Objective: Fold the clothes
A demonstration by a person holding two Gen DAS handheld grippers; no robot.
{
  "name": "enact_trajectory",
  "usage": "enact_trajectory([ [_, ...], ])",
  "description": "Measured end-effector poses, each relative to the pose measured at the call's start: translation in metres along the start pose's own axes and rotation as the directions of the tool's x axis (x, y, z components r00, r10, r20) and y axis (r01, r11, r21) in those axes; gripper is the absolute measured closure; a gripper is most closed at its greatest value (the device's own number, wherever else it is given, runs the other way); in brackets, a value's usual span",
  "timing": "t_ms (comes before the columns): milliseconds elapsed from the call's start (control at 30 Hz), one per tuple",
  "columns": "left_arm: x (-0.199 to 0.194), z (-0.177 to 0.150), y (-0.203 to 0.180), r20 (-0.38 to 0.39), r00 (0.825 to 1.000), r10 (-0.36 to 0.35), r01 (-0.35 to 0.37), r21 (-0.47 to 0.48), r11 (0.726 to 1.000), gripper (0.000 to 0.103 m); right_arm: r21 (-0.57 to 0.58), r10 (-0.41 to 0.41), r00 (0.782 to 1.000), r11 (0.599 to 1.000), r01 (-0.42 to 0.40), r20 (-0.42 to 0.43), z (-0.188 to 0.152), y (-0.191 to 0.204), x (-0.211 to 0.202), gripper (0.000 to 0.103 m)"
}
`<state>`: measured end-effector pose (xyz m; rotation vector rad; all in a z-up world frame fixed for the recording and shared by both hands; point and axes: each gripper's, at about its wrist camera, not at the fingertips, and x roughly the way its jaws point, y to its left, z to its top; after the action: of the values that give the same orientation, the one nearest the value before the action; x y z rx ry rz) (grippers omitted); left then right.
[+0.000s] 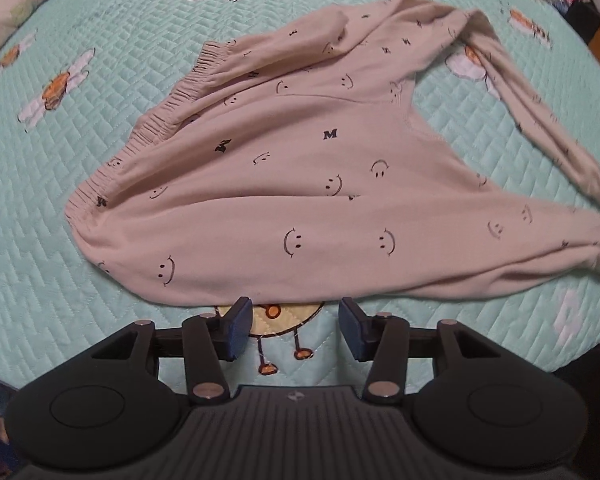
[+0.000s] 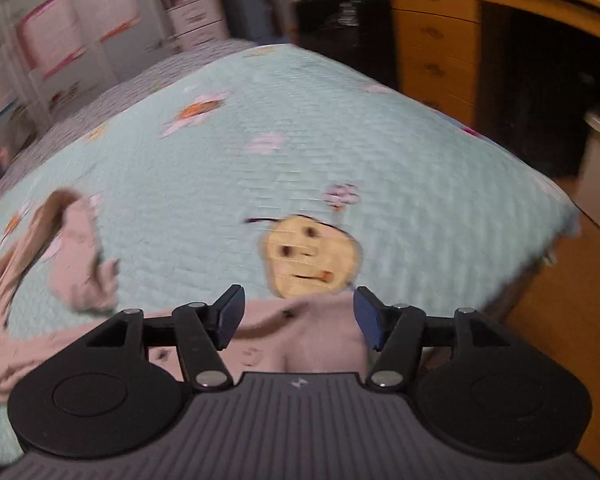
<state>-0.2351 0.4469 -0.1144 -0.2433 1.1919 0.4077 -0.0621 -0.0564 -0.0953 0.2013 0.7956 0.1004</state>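
A: Where is the garment found?

B: A pale pink sweatshirt (image 1: 300,168) printed with small smiley faces is seen spread on a mint-green quilted bedspread (image 1: 100,100) sewn with bees and flowers. Its ribbed hem is turned toward the far left, one sleeve is folded across the near edge toward the right, and the other sleeve is trailed out to the far right.

A: How is the left gripper (image 1: 296,330) held?

B: Its jaws are kept apart, just short of the near edge of the folded sleeve. Nothing is clamped between them; only the bedspread and an embroidered cartoon figure are seen in the gap.

A: And the right gripper (image 2: 298,318)?

B: Its jaws are spread wide as well. Pink cloth of the sweatshirt (image 2: 320,336) is seen beneath and between them, but it is not pressed by the pads. That view is blurred, so finer detail cannot be told.

A: What else is shown there?

B: A round yellow embroidered face (image 2: 312,258) is seen on the bedspread just beyond the jaws, a rumpled piece of pink cloth is seen at the left, and a wooden desk with drawers (image 2: 436,40) is placed at the far right beside the bed.
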Motion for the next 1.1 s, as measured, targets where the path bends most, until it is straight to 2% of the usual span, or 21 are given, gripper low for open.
enact_trajectory([
  [67,0.001,0.001,-0.003,0.002,1.0,0.02,-0.02,0.014,1.0,0.051,0.011,-0.024,0.999,1.0,0.025,-0.046,-0.006,-0.003,0.013,0.035],
  [100,0.002,0.001,-0.004,0.002,1.0,0.026,-0.026,0.017,1.0,0.05,0.01,-0.005,0.997,1.0,0.006,-0.074,-0.009,-0.002,0.021,0.036],
  [133,0.003,0.001,-0.005,-0.001,1.0,0.03,-0.03,0.018,0.999,0.05,0.01,0.021,0.995,1.0,-0.02,-0.101,-0.012,-0.001,0.028,0.045],
  [167,0.005,0.001,-0.006,-0.005,1.0,0.03,-0.03,0.017,0.999,0.05,-0.004,0.037,0.993,0.999,-0.038,-0.112,-0.012,0.005,0.032,0.068],
  [200,0.006,0.0,-0.006,-0.009,0.999,0.031,-0.031,0.016,0.999,0.05,-0.021,0.05,0.992,0.998,-0.053,-0.118,-0.012,0.011,0.035,0.077],
  [267,0.008,-0.001,-0.008,-0.014,0.999,0.037,-0.036,0.017,0.999,0.05,-0.063,0.084,0.99,0.994,-0.091,-0.11,-0.01,0.027,0.034,0.086],
  [333,0.011,-0.002,-0.008,-0.021,0.999,0.047,-0.046,0.018,0.999,0.05,-0.095,0.128,0.99,0.987,-0.133,-0.054,0.001,0.042,0.025,0.088],
  [433,0.014,-0.003,-0.008,-0.026,0.999,0.048,-0.047,0.009,0.999,0.05,-0.137,0.171,0.982,0.978,-0.159,0.078,0.024,0.06,0.001,0.088],
  [533,0.015,-0.003,-0.009,-0.024,0.999,0.048,-0.048,0.004,0.999,0.049,-0.157,0.233,0.943,0.967,-0.2,0.237,0.041,0.063,-0.032,0.087],
  [567,0.016,-0.002,-0.009,-0.023,0.999,0.048,-0.047,0.003,0.999,0.049,-0.154,0.249,0.928,0.965,-0.213,0.277,0.044,0.06,-0.041,0.086],
  [600,0.016,-0.002,-0.009,-0.023,0.999,0.047,-0.047,0.003,0.999,0.048,-0.139,0.246,0.923,0.967,-0.213,0.295,0.042,0.052,-0.044,0.085],
  [633,0.017,-0.003,-0.009,-0.022,0.999,0.047,-0.047,0.002,0.999,0.047,-0.122,0.238,0.922,0.97,-0.21,0.307,0.04,0.044,-0.047,0.079],
  [700,0.018,-0.003,-0.009,-0.022,0.999,0.048,-0.048,0.005,0.999,0.046,-0.084,0.175,0.952,0.984,-0.159,0.25,0.029,0.022,-0.038,0.076],
  [767,0.019,-0.003,-0.009,-0.022,0.999,0.049,-0.049,0.01,0.999,0.045,-0.012,0.056,0.991,0.998,-0.055,0.12,0.015,0.0,-0.016,0.076],
  [800,0.019,-0.003,-0.009,-0.022,0.999,0.049,-0.049,0.013,0.999,0.045,0.031,-0.008,0.999,0.999,0.007,0.036,0.008,-0.015,-0.005,0.076],
  [833,0.019,-0.003,-0.008,-0.022,0.999,0.049,-0.049,0.014,0.999,0.044,0.085,-0.045,0.999,0.995,0.048,-0.028,0.0,-0.028,0.003,0.076],
  [867,0.02,-0.003,-0.008,-0.023,0.999,0.049,-0.048,0.014,0.999,0.044,0.127,-0.079,0.996,0.988,0.085,-0.048,-0.006,-0.037,0.004,0.075],
  [933,0.02,-0.002,-0.007,-0.025,0.998,0.05,-0.05,0.012,0.999,0.041,0.192,-0.145,0.988,0.97,0.152,-0.049,-0.012,-0.048,0.0,0.074],
  [1000,0.021,-0.003,-0.007,-0.025,0.998,0.052,-0.052,0.01,0.999,0.041,0.274,-0.197,0.98,0.943,0.19,-0.003,-0.007,-0.053,-0.012,0.07],
  [1067,0.021,-0.004,-0.007,-0.023,0.998,0.056,-0.055,0.013,0.998,0.041,0.315,-0.229,0.972,0.928,0.198,0.062,0.003,-0.043,-0.025,0.068],
  [1100,0.021,-0.004,-0.008,-0.021,0.998,0.058,-0.058,0.016,0.998,0.04,0.292,-0.221,0.97,0.939,0.183,0.104,0.009,-0.031,-0.028,0.068],
])
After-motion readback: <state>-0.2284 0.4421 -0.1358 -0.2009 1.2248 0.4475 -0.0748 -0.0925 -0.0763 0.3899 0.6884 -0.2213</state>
